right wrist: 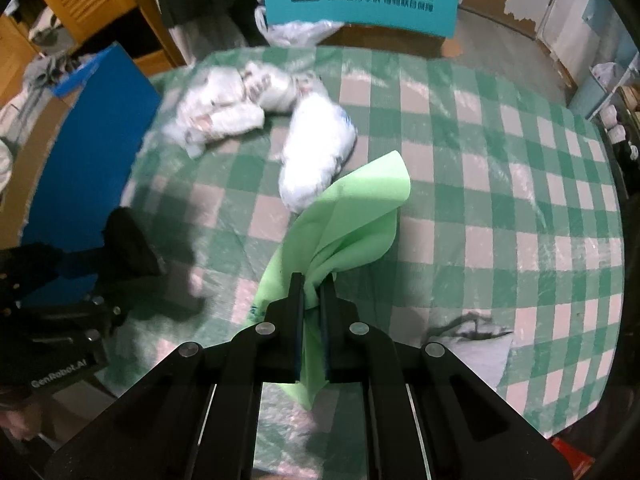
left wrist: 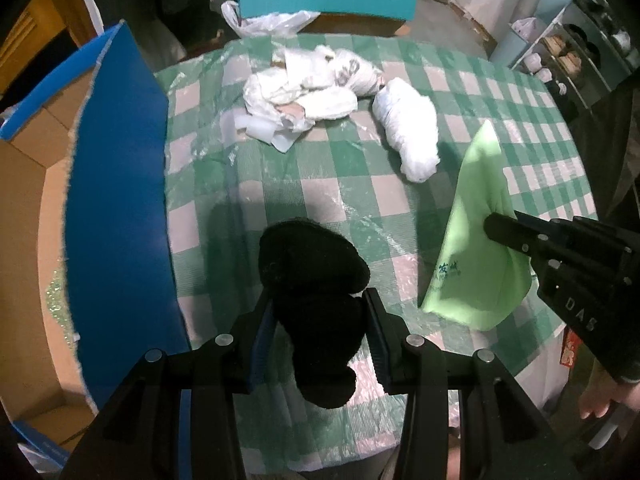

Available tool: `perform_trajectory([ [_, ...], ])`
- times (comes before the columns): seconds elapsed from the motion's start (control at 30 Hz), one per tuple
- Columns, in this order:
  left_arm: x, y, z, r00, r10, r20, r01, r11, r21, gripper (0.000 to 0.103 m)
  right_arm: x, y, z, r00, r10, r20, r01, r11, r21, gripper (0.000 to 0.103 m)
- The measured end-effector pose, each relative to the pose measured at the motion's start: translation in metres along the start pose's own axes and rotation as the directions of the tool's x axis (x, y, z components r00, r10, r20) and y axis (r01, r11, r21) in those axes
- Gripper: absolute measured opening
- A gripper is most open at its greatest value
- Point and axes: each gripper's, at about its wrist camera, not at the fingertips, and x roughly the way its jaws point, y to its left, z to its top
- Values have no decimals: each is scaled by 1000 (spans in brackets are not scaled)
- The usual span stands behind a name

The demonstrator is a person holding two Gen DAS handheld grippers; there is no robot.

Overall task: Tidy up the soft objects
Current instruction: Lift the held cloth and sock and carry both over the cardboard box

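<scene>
One checked table (left wrist: 312,200) carries one blue-flapped box (left wrist: 116,200) at the left tongs' (left wrist: 320,320) left. One white heap (left wrist: 308,88) and one white roll (left wrist: 408,132) lie well ahead of both tongs. One green cloth (right wrist: 344,224) hangs pinched in the right tongs (right wrist: 314,284). One black cloth (left wrist: 316,280) sits clamped between the left tongs.
</scene>
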Motion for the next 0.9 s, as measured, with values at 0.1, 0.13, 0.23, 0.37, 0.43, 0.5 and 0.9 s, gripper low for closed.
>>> perform_trajectory([
  [0.1,-13,2,-1,1000,-5,24,5,1000,-5,43,-11,4,3,1000,13,25,-13,1000,0,6],
  [0.13,-18,4,-2,999,-5,32,6,1000,-6,43,-16,5,4,999,16,33,-16,1000,0,6],
  [0.23,-32,7,-3,998,0,62,1,1000,-3,43,-20,0,4,998,23,57,-23,1000,-9,6],
  [0.37,-44,9,-2,996,12,92,-12,1000,-4,43,-31,6,2,996,32,86,-31,999,-15,6],
  [0.43,-50,11,-3,994,16,104,-16,1000,-3,43,-32,9,5,994,35,101,-33,999,-17,6],
  [0.5,-54,14,-4,993,21,115,-20,1000,-4,43,-40,13,6,992,41,118,-38,999,-22,6],
  [0.9,-81,29,-6,983,52,175,-50,999,-17,43,-68,35,18,979,95,181,-87,995,-51,6],
])
